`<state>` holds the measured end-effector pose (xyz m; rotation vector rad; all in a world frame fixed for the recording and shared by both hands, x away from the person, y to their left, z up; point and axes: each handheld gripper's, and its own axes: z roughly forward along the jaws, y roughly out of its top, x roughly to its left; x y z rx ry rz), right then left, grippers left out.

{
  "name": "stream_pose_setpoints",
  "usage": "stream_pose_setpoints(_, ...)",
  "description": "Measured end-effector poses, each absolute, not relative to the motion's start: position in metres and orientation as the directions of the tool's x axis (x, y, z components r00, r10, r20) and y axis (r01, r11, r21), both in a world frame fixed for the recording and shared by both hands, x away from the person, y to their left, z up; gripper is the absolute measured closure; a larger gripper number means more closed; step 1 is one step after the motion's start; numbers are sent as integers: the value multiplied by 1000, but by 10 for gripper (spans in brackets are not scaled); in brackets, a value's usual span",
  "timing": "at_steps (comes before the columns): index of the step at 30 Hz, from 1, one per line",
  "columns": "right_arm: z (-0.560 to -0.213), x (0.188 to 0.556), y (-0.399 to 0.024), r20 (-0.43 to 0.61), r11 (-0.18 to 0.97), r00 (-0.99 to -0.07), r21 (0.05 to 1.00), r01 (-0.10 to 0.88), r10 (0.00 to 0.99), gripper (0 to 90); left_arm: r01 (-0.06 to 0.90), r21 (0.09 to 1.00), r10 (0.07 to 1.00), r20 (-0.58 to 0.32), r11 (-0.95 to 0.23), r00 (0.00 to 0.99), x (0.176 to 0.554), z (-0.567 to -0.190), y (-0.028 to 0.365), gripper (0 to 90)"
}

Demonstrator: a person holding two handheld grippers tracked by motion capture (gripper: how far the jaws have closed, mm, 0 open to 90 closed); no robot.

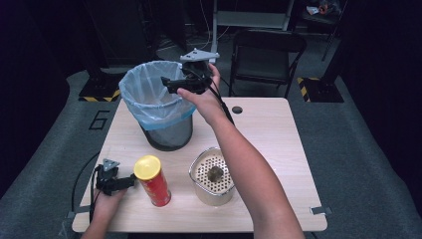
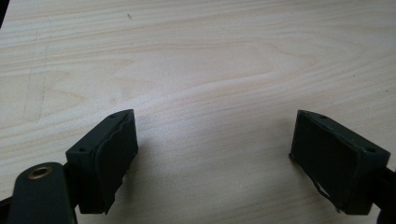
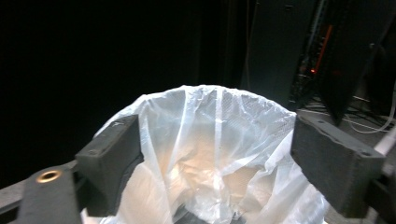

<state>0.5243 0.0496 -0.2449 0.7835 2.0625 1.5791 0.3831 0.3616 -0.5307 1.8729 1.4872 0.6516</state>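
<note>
Nearest the person, left of the red can [image 1: 153, 180] with its yellow lid, the left gripper [image 1: 130, 180] is resting low over the wooden table [image 1: 278, 144], its jaws standing wide apart with nothing between them. Right of the can, a metal pot [image 1: 213, 179] with a perforated insert is sitting with a dark lump inside. Beyond the can, the right gripper [image 1: 166, 83] is hovering over the bin [image 1: 158, 104] lined with a clear bag [image 3: 210, 154], jaws spread and empty.
</note>
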Motion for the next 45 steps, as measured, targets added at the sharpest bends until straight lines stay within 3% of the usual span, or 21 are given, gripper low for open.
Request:
stream_pose_setpoints(7,-251,508,19,-9,202,-754,965,165,657,319,661,738,972,-27,-139,235,381,-528,361,183)
stream_pose_setpoints(11,-260,499,5,8,184,-738,966,180,675,343,670,732,972,-45,-124,229,380,-526,361,196)
stream_pose_setpoints(24,-289,473,-44,-3,185,-716,967,177,698,347,654,753,964,-114,-75,241,370,-504,362,217)
stream_pose_setpoints(34,-304,446,-68,-17,211,-721,961,181,693,346,672,726,950,-84,-148,300,365,-492,351,220)
stream_pose_setpoints(39,-316,437,-76,-41,228,-708,958,171,705,330,657,740,939,-104,-147,328,357,-484,355,144)
stream_pose_setpoints(45,-330,433,-90,-43,237,-696,954,186,717,328,613,773,918,-109,-163,381,342,-472,362,130)
